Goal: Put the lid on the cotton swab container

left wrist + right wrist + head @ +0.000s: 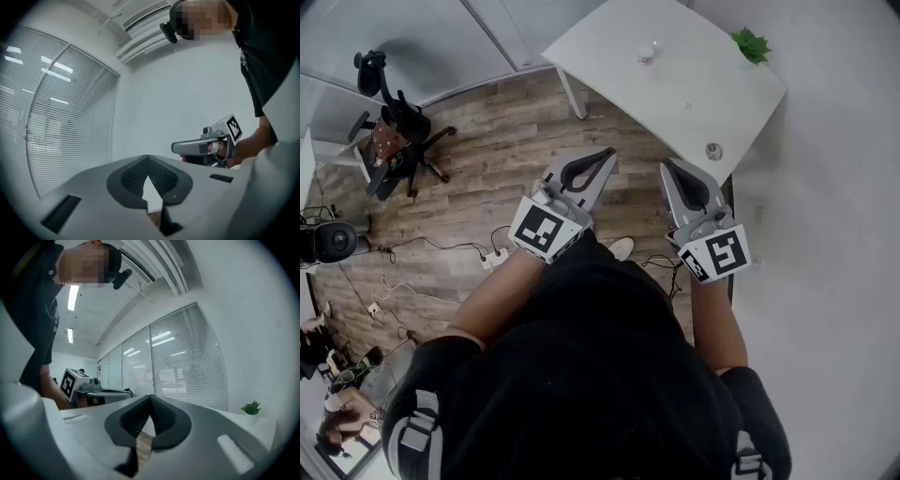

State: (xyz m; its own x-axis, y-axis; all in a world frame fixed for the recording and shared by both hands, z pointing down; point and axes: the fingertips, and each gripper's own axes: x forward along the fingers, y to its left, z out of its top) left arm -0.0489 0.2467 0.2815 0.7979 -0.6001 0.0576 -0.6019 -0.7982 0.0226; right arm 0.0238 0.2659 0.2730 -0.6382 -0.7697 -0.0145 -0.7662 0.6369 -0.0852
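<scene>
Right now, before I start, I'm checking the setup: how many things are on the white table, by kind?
Small clear container: 1
Round lid: 1
Green plant: 1
Total: 3

Office. White bench [609, 56] just ahead of the fingers [600, 183]; black swivel chair [394, 131] well to their left on wood-plank floor [497, 150]; slatted window blinds [187, 362] beyond them; ceiling strip lights [72, 297] above.

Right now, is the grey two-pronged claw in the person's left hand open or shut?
Shut. The grey left gripper has its two dark ribbed pads meeting at the tip, with nothing between them.
</scene>
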